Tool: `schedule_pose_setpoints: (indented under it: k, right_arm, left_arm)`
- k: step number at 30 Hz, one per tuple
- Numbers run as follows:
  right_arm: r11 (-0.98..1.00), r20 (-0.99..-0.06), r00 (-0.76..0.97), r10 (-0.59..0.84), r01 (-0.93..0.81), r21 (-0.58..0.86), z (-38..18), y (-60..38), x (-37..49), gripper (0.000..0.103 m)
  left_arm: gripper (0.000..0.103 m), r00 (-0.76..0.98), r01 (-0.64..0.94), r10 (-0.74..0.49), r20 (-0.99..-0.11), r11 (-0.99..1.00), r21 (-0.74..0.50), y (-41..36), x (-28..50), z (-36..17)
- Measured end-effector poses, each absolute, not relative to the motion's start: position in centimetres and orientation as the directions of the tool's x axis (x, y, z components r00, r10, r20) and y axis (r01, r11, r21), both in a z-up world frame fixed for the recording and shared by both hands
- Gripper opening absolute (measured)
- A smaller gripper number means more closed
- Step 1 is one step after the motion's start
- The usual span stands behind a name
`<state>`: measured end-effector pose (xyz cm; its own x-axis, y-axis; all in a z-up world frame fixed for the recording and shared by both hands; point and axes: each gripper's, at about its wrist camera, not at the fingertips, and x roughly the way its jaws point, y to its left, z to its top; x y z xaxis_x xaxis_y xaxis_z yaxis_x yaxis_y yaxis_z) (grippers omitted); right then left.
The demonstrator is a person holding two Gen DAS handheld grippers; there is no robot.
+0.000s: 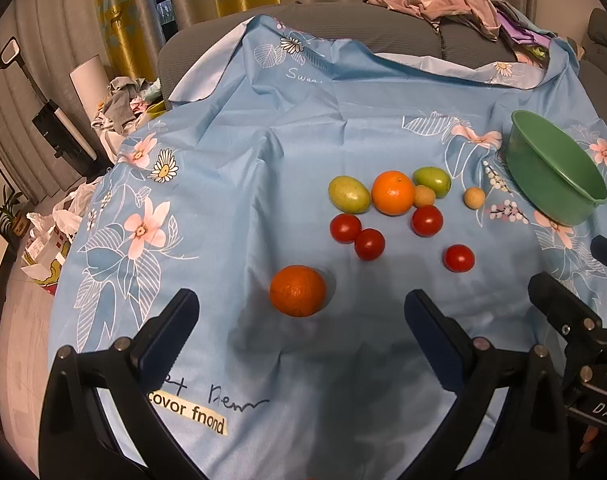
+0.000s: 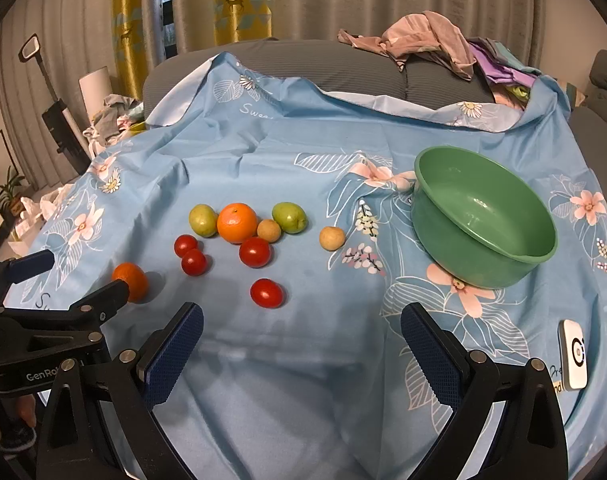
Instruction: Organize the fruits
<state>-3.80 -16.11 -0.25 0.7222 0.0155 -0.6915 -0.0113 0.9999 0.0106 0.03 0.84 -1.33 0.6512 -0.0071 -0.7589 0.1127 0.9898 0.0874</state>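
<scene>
Ten fruits lie loose on a wrinkled blue floral cloth [image 2: 263, 152]. A bright orange [image 2: 237, 223] sits mid-cluster with a dimpled peel, a yellow-green fruit [image 2: 203, 220] touching it at its 9 o'clock and a greener one [image 2: 289, 217] at its 3 o'clock. A small tan round fruit [image 2: 269, 230] is wedged between the orange and the greener fruit; a second tan fruit [image 2: 332, 238] lies alone toward the bowl. Four glossy red tomatoes are spread below: two touching [image 2: 190, 254], one [image 2: 255, 252] just under the orange, one [image 2: 267, 293] apart at 6 o'clock. A darker orange [image 1: 298, 290] rests alone, just ahead of the left gripper [image 1: 301, 320], whose jaws stand wide apart and hold nothing.

The green plastic bowl [image 2: 515, 258] sits tilted at 3 o'clock of the fruit, its inside bare.

The right gripper [image 2: 301, 332] also has its jaws spread, gripping nothing, over bare cloth. A small white device [image 2: 574, 354] lies at the cloth's right edge.
</scene>
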Motion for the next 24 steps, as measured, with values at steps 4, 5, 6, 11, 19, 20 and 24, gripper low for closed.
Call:
schedule_pose_setpoints:
  k: [4,5,6,11,19,20,24]
  right_arm:
    - [1.0,-0.691,0.723,0.016,-0.014,0.01,-0.27,-16.11,-3.77,0.1]
    - [1.0,-0.691,0.722,0.016,-0.014,0.009,-0.28,-16.12,-3.76,0.1]
    - [1.0,-0.692,0.722,0.016,-0.012,0.01,-0.23,-16.11,-3.82,0.1]
    - [1.0,-0.692,0.722,0.015,-0.012,0.01,-0.28,-16.1,-3.79,0.1]
    - [1.0,-0.691,0.723,0.015,-0.011,0.01,-0.26,-16.08,-3.8,0.1]
    - [1.0,-0.691,0.723,0.016,-0.011,0.011,-0.23,-16.08,-3.83,0.1]
    - [1.0,-0.69,0.723,0.015,-0.012,0.009,-0.22,-16.08,-3.83,0.1]
  left_arm:
    - [0.103,0.65,0.113,-0.008,-0.759,0.99,0.087,0.85,0.03,-1.33]
    - [0.103,0.65,0.113,-0.007,-0.76,0.99,0.087,0.85,0.03,-1.33]
    - [0.103,0.65,0.113,-0.007,-0.76,0.99,0.087,0.88,0.02,-1.35]
    - [0.103,0.65,0.112,-0.006,-0.76,0.99,0.088,0.83,-0.02,-1.43]
    - [0.103,0.648,0.112,-0.006,-0.762,0.99,0.088,0.82,-0.06,-1.55]
    - [0.103,0.648,0.112,-0.006,-0.762,0.99,0.087,0.82,-0.06,-1.54]
    - [0.103,0.649,0.113,-0.007,-0.761,0.99,0.087,0.82,-0.1,-1.58]
